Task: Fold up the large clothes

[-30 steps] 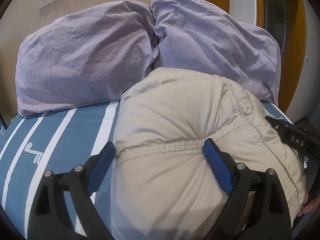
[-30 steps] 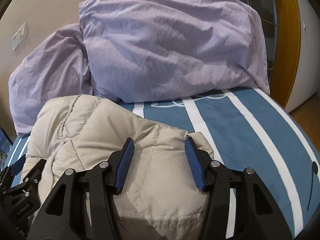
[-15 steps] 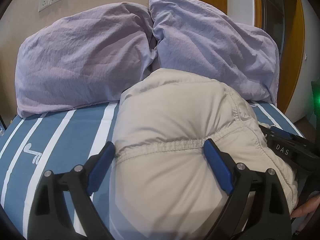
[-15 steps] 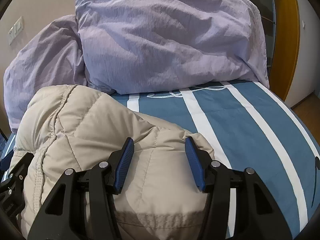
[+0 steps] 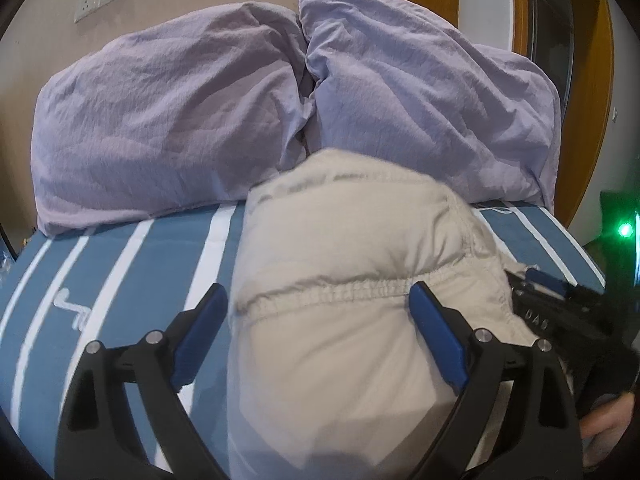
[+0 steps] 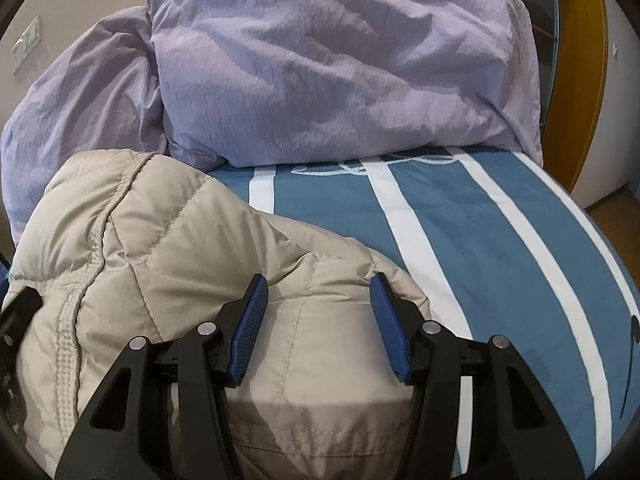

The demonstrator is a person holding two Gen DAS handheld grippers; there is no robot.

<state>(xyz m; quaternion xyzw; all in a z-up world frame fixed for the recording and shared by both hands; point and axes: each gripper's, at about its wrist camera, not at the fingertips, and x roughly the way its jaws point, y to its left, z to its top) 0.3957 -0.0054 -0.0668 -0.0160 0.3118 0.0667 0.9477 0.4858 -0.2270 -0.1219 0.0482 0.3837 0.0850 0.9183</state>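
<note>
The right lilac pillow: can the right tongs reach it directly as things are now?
Probably not directly. The right tongs stand around a fold of the beige padded jacket, which bulges in front of them. Beyond the jacket, only bare striped bedsheet lies before the right lilac pillow.

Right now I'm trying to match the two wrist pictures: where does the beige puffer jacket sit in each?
Left wrist view: the beige puffer jacket fills the lower centre, its gathered seam running between the left tongs.
Right wrist view: the jacket fills the lower left, bunched between the right tongs.
Shared landmark: the two lilac pillows behind it on the blue striped bedspread.
</note>
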